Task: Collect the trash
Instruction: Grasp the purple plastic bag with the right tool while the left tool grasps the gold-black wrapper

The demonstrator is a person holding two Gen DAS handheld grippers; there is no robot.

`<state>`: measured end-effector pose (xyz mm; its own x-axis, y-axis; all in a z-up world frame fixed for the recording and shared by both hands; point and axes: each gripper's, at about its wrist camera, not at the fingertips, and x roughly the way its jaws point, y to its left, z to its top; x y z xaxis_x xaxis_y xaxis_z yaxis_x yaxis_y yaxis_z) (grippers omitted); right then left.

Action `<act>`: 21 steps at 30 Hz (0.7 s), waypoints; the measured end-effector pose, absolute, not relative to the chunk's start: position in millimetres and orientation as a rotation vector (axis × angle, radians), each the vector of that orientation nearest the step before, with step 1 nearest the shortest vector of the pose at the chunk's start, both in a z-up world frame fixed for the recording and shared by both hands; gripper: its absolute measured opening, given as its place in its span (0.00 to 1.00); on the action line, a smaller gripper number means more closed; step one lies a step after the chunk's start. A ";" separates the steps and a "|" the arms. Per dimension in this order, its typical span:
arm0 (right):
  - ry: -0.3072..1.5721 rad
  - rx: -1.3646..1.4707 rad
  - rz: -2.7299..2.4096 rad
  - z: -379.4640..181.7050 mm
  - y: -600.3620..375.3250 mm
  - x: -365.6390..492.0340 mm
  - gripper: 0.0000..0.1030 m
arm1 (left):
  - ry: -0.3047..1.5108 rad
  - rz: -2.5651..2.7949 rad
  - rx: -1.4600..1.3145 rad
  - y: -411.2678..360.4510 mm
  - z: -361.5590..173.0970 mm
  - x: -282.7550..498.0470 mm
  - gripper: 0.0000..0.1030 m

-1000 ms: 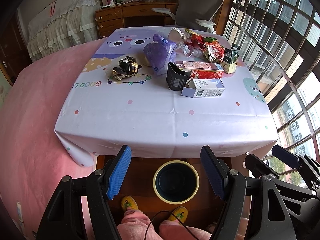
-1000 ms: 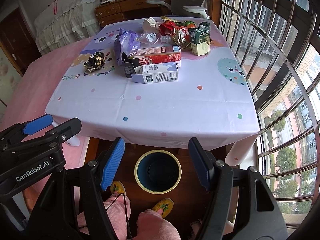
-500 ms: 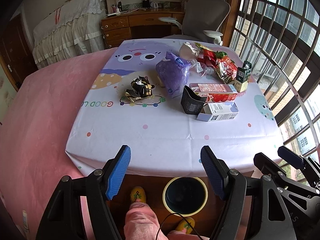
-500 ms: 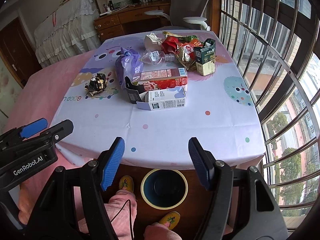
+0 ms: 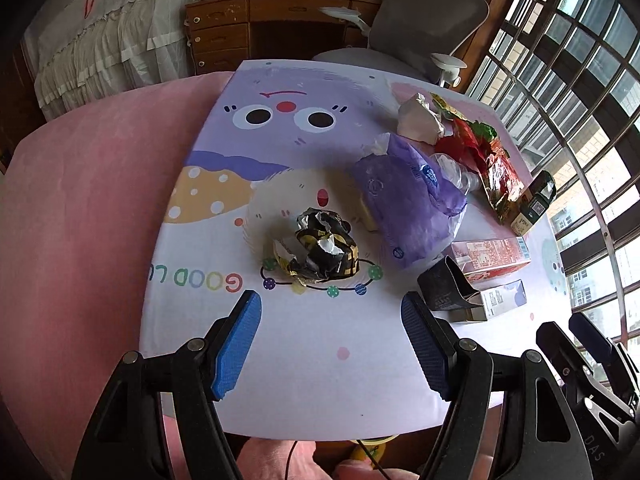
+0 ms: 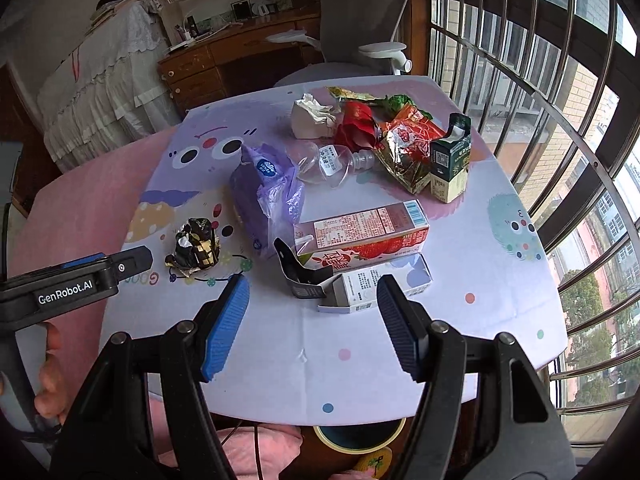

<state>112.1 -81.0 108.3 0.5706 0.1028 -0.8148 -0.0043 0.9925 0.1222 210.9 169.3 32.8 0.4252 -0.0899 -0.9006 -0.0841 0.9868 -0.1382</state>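
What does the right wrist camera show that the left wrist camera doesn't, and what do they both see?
Only the right wrist view shows the bin below the table edge, the crushed clear bottle's label, and a hand holding the left tool's handle. Only the left wrist view looks straight at the black and gold wrapper, centred ahead of the open left tool. Both show the wrapper, the purple bag, the strawberry carton, the green carton, the tablecloth, and each other's tool; the right tool is open too.
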 end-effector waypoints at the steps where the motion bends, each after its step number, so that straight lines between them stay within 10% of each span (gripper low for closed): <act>1: 0.971 0.121 0.057 104.9 -76.7 119.9 0.62 | 1.151 -0.017 -0.169 173.9 27.5 220.6 0.72; 21: 1.099 0.201 -0.026 58.1 -45.6 236.1 0.50 | 1.429 -0.177 -0.152 186.7 -77.1 328.2 0.72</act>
<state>236.1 -45.6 58.1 0.4558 0.0781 -0.8866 0.1203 0.9816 0.1483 328.2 186.7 -77.1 0.1319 -0.2119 -0.9684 0.0302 0.9773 -0.2097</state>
